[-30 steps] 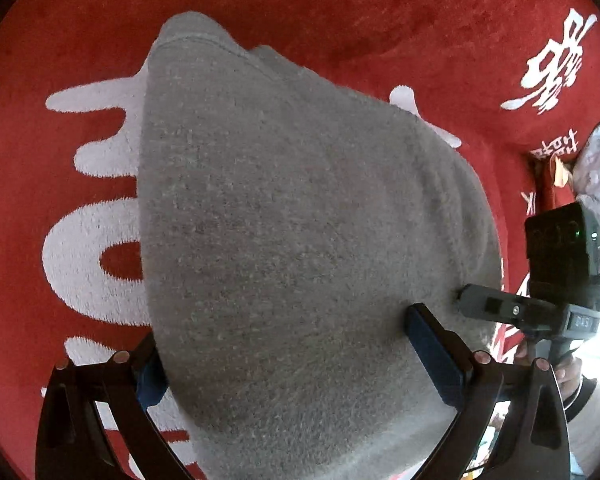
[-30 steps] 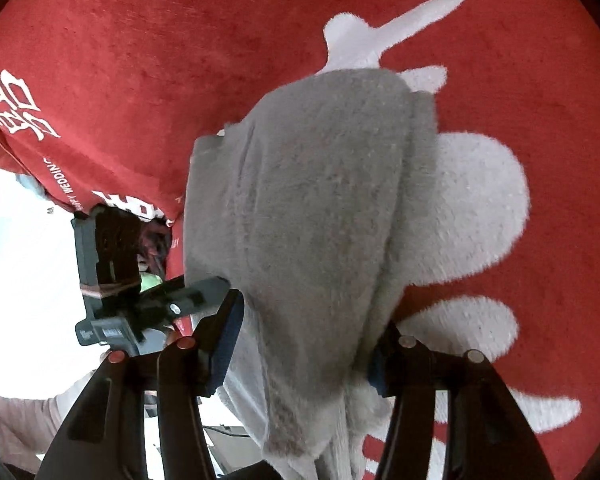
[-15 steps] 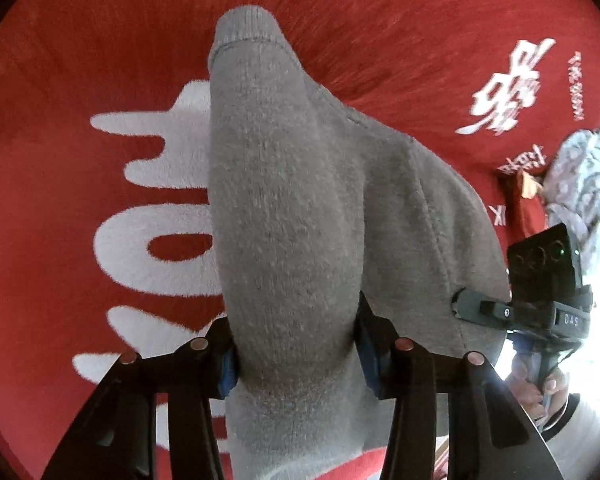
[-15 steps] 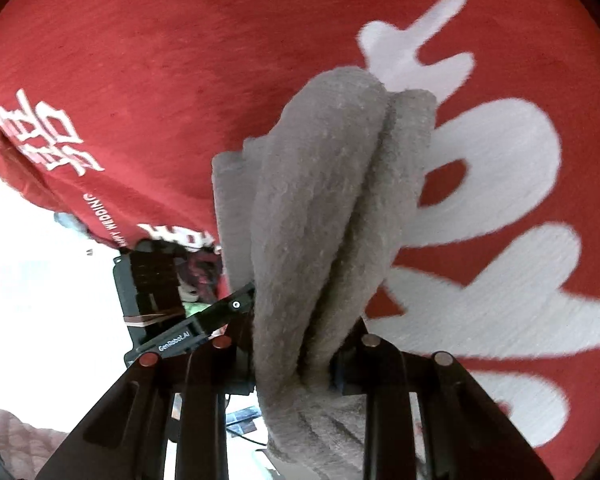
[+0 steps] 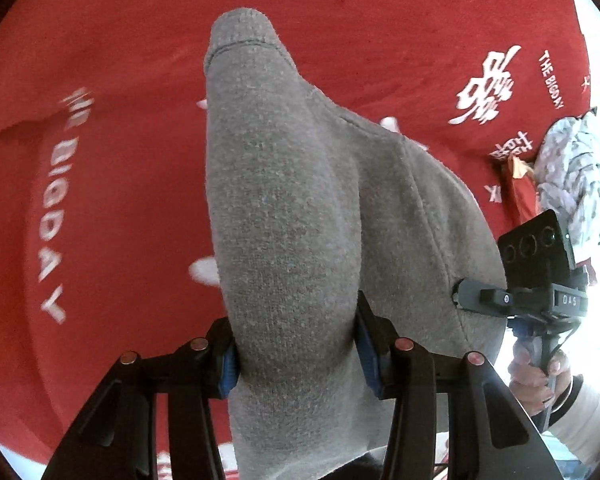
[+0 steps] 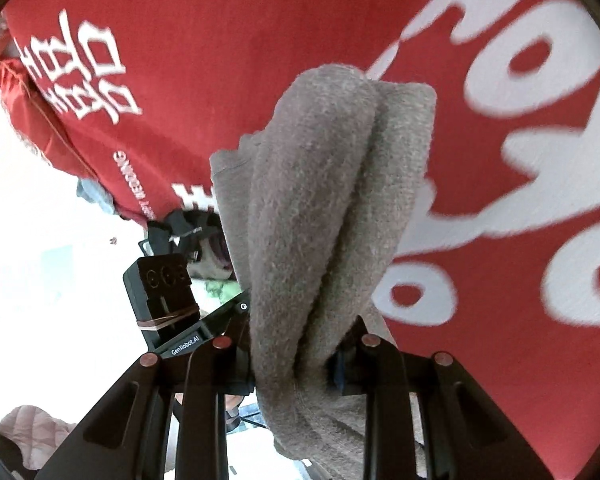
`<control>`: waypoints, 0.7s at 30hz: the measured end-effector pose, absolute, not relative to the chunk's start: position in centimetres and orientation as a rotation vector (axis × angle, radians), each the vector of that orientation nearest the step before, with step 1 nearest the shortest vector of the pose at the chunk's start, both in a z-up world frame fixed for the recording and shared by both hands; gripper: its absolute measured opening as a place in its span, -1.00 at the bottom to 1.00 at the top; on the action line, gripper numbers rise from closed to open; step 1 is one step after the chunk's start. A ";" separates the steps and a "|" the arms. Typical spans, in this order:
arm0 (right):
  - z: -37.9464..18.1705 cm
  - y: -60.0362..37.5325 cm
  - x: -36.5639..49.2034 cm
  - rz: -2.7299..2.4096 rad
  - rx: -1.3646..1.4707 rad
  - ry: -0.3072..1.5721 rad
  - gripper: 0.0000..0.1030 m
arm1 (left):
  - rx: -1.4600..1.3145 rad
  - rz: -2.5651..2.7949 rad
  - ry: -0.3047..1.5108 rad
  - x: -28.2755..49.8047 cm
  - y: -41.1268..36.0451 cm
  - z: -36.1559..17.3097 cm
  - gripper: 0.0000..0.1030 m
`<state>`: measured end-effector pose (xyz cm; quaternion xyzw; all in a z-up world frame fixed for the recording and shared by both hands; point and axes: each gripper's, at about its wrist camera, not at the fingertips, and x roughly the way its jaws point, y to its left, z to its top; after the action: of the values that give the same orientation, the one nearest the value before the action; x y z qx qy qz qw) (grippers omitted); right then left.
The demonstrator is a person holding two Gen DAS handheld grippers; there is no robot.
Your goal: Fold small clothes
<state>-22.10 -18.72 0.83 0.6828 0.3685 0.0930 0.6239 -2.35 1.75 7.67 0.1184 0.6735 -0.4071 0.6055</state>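
A small grey fleece garment [image 5: 284, 216] hangs bunched above a red cloth [image 5: 100, 80] with white lettering. My left gripper [image 5: 296, 356] is shut on one bunched end of it, blue pads pressed into the fabric on both sides. In the right wrist view the same grey garment [image 6: 324, 208] is pinched into folds by my right gripper [image 6: 296, 356], which is shut on its other end. Each view shows the opposite gripper: the right one [image 5: 540, 276] held in a hand at the right edge, the left one [image 6: 168, 304] at the left.
The red cloth [image 6: 500, 360] covers the whole work surface. A pale patterned garment [image 5: 572, 176] lies at the cloth's right edge in the left wrist view. A pink quilted fabric [image 6: 32, 428] shows at the lower left of the right wrist view, beyond the cloth's edge.
Both grippers went from open around the flat grey garment to shut on it, bunching it. Both then rose and carried it across the cloth, the lettering sliding beneath.
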 end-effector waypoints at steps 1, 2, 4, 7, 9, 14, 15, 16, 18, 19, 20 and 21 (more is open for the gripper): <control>0.6 -17.6 -21.6 0.219 1.574 0.854 -0.43 | 0.279 -0.920 1.562 -2.1 3.0 7.4 -0.05; 0.3 -16.6 -21.0 0.222 1.580 0.862 -0.43 | 0.280 -0.908 1.564 -1.9 3.6 7.0 -0.04; -0.3 -14.7 -19.7 0.220 1.568 0.891 -0.43 | 0.283 -0.880 1.569 -1.5 5.1 5.8 -0.05; -1.7 -13.2 -18.2 0.146 1.497 0.987 -0.37 | 0.298 -0.797 1.576 -0.7 7.1 3.6 -0.04; -2.4 -13.1 -17.7 0.020 1.412 1.067 -0.28 | 0.298 -0.745 1.558 -0.1 8.5 3.1 -0.04; -1.7 -14.4 -17.9 -0.094 1.351 1.057 -0.42 | 0.267 -0.715 1.478 0.1 9.9 5.0 -0.04; -0.6 -14.1 -17.7 -0.090 1.272 1.062 -0.48 | 0.282 -0.713 1.464 0.0 9.9 5.2 -0.04; 0.5 -13.6 -17.2 -0.086 1.200 1.072 -0.50 | 0.307 -0.707 1.455 -0.1 9.8 5.1 -0.04; 2.6 -12.3 -15.7 -0.088 0.993 1.110 -0.51 | 0.366 -0.682 1.456 -0.2 9.4 4.3 -0.04; 2.8 -11.8 -15.5 -0.102 0.905 1.133 -0.51 | 0.394 -0.674 1.450 -0.5 9.3 3.6 0.00; 2.5 -11.4 -15.5 -0.128 0.808 1.168 -0.51 | 0.388 -0.679 1.448 -0.6 9.4 3.4 0.09; 1.9 -11.1 -15.1 -0.166 0.716 1.215 -0.47 | 0.379 -0.680 1.446 -0.6 9.5 3.2 0.15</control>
<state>-15.10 -11.07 1.87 0.3286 0.5577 -0.0761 0.7585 -0.58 9.52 3.24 0.1689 0.6445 -0.3030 0.6814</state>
